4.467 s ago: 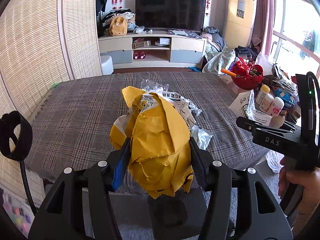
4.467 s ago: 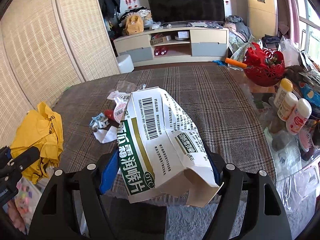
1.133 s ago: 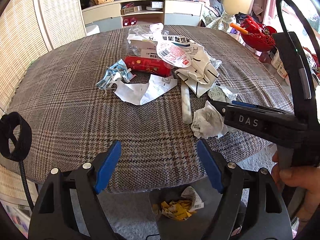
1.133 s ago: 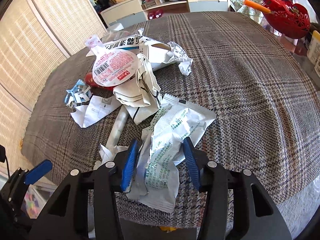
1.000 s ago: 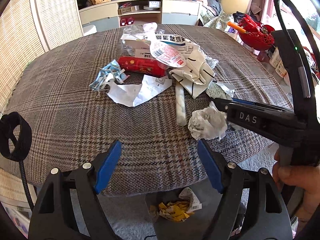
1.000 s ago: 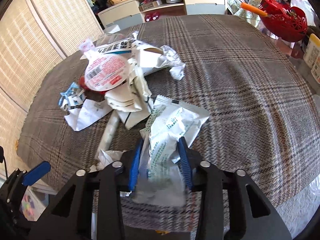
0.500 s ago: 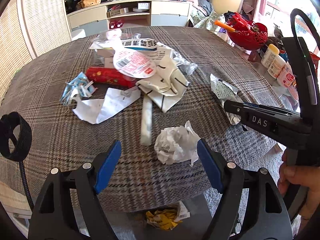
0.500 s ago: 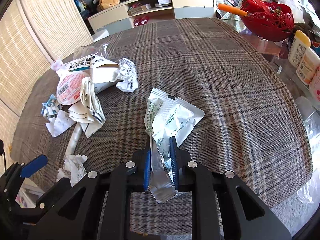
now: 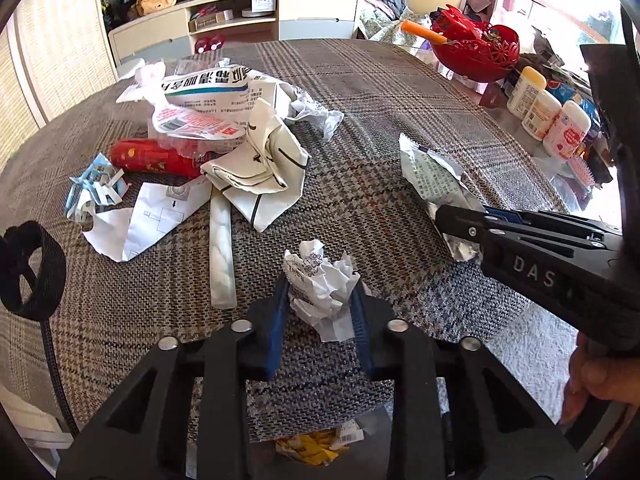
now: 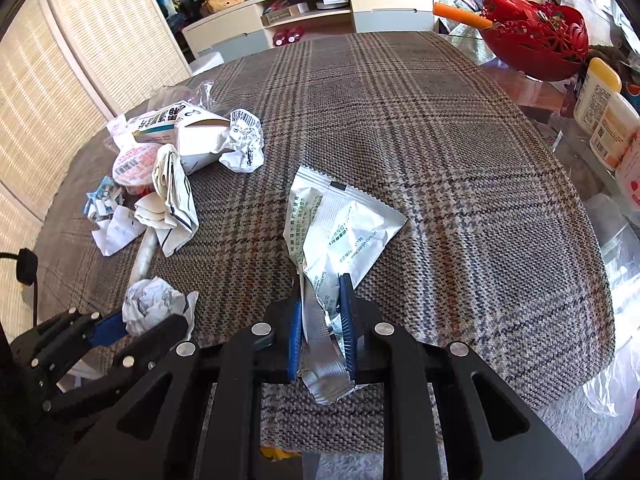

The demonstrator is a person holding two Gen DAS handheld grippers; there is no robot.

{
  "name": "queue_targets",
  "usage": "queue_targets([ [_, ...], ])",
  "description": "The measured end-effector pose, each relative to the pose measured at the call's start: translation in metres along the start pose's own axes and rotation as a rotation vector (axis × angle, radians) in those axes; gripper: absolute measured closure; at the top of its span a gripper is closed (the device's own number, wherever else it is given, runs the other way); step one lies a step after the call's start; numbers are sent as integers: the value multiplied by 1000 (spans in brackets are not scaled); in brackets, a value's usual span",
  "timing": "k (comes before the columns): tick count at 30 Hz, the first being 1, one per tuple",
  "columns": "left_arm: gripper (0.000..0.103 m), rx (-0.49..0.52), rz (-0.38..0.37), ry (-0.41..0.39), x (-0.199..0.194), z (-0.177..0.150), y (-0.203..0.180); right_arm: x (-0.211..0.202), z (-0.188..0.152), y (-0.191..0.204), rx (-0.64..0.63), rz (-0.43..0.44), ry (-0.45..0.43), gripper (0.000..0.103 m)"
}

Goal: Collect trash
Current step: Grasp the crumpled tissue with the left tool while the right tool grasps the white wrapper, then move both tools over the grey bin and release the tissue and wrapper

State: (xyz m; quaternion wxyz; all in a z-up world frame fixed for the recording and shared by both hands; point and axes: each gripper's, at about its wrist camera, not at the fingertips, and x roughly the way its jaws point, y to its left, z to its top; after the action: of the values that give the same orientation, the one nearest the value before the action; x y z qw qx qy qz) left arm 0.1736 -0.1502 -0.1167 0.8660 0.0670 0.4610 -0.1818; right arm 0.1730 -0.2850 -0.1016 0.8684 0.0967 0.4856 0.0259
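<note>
My left gripper (image 9: 320, 300) is shut on a crumpled white paper ball (image 9: 322, 282) near the front edge of the plaid-covered table (image 9: 380, 128); the ball also shows in the right wrist view (image 10: 154, 304). My right gripper (image 10: 322, 304) is shut on the lower end of a white foil sachet (image 10: 340, 228) with green print, which lies on the cloth; it also shows in the left wrist view (image 9: 434, 182). More trash lies at the left: a medicine box (image 9: 208, 84), a red tube (image 9: 152, 158), folded white paper (image 9: 260, 172).
A bin with yellow paper (image 9: 316, 448) sits on the floor below the table's front edge. A red basket (image 9: 476, 56) and several bottles (image 9: 548, 116) stand on a glass table at the right. A TV cabinet (image 9: 240, 24) is behind.
My left gripper closed on the crumpled paper ball, which it only framed half a second ago. My right gripper stays shut on the sachet.
</note>
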Motion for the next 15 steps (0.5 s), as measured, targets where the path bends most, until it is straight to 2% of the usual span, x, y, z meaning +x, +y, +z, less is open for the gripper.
queue_targets([
  [8, 85, 14, 0, -33, -29, -14, -5, -25, -26, -1, 0, 17, 4, 85],
  [15, 86, -20, -13, -41, -63, -50, -5, -52, -69, 4, 30, 85, -6, 85],
])
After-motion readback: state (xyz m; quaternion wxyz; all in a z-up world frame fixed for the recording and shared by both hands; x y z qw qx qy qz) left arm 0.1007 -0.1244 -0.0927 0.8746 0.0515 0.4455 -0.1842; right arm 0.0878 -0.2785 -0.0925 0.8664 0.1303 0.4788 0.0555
